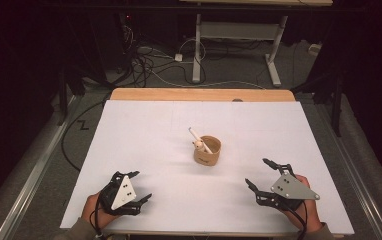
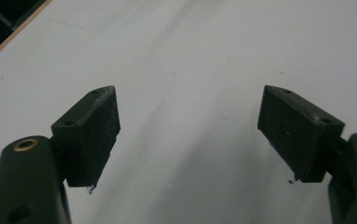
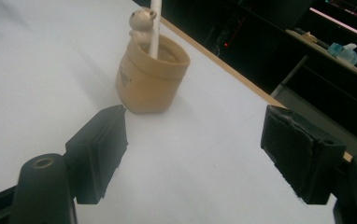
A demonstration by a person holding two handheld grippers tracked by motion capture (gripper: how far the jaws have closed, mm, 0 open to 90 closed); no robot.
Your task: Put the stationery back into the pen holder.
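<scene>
The desk [image 1: 144, 145], covered by a white sheet, took up most of the high view, with a strip of bare wood showing along its far edge at twelve o'clock. On it, slightly past centre toward one o'clock, stood a small tan cup [image 1: 207, 151], upright, with a little bear figure [image 1: 198, 145] perched at its rim and a white pen [image 1: 199, 139] leaning out of it toward eleven o'clock. The pen was already in the cup, so the stowing appeared done, or else the fetching had not begun; the pictures could not settle which.

The left tool [image 1: 138, 186] rested at about seven o'clock, well apart from the cup, its jaws spread wide over bare white sheet and holding nothing. In the left gripper view the same tool [image 2: 188, 135] showed only blank surface between its pads.

The right tool [image 1: 257, 172] sat at about five o'clock, also open and empty, nearer the cup yet not touching it. In the right gripper view that tool [image 3: 193, 154] faced the cup [image 3: 151, 77], which stood just beyond the left pad at eleven o'clock, with the bear [image 3: 141, 23] and the pen [image 3: 155, 28] rising from it.

Judging by this, neither tool had engaged anything, and any grasp was left to make.
</scene>
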